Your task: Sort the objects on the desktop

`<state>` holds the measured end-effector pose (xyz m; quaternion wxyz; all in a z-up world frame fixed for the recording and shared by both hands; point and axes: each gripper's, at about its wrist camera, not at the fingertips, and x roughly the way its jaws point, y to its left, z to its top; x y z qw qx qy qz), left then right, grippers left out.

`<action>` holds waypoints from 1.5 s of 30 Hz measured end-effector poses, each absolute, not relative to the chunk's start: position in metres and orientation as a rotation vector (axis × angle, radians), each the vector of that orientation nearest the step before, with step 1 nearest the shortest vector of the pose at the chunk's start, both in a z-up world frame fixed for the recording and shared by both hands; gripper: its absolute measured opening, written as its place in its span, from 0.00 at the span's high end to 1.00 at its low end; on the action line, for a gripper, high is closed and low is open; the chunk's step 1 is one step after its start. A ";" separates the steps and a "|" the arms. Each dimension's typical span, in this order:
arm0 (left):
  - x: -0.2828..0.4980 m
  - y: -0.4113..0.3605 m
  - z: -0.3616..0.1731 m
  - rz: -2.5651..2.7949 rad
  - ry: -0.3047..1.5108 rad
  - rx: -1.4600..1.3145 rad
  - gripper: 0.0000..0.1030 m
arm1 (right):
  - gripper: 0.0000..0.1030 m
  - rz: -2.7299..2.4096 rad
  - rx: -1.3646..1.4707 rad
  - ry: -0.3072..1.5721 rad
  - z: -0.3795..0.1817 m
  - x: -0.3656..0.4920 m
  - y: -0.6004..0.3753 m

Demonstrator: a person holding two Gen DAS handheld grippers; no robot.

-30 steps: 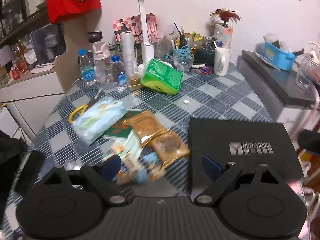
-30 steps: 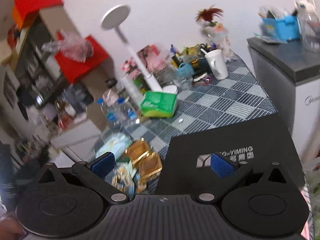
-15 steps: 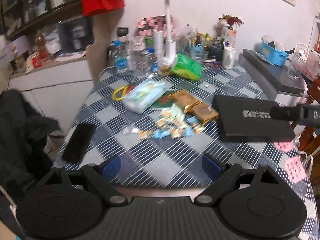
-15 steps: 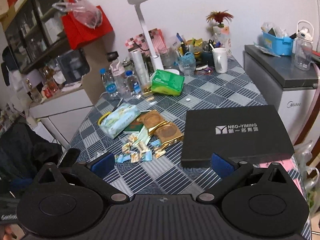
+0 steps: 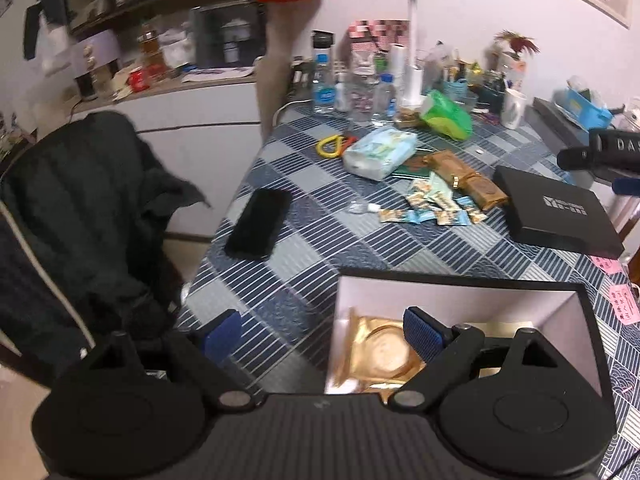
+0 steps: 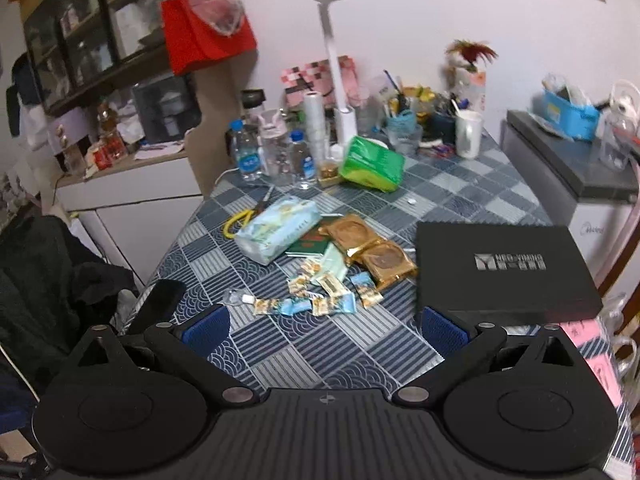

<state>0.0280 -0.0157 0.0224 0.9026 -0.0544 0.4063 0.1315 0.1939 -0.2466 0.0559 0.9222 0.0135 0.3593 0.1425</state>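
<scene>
An open white-lined box (image 5: 452, 294) sits at the table's near edge with a gold packet (image 5: 380, 354) inside. My left gripper (image 5: 320, 338) is open and empty, its right finger over the box. Two gold packets (image 6: 370, 246) (image 5: 466, 178), several small candy wrappers (image 6: 320, 294) (image 5: 434, 206), a tissue pack (image 6: 278, 228) (image 5: 378, 152) and a black lid (image 6: 500, 268) (image 5: 554, 216) lie mid-table. My right gripper (image 6: 324, 326) is open and empty, above the near table, short of the wrappers. It shows at the left wrist view's right edge (image 5: 600, 154).
A black phone (image 5: 258, 224) (image 6: 158, 304) lies near the left edge beside a chair with a dark jacket (image 5: 80, 224). Yellow-handled scissors (image 6: 240, 218), a green pack (image 6: 372, 164), water bottles (image 6: 248, 154), a lamp (image 6: 338, 80) and a white mug (image 6: 468, 134) crowd the far side. Pink notes (image 5: 618, 296) lie right.
Both grippers have pulled back and up from the table. The left view now takes in the open box at the near edge. Both stay open.
</scene>
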 end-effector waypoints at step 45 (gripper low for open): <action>0.094 -0.013 -0.041 0.105 0.970 -0.130 0.00 | 0.17 0.318 -0.170 1.056 -0.079 0.498 -0.170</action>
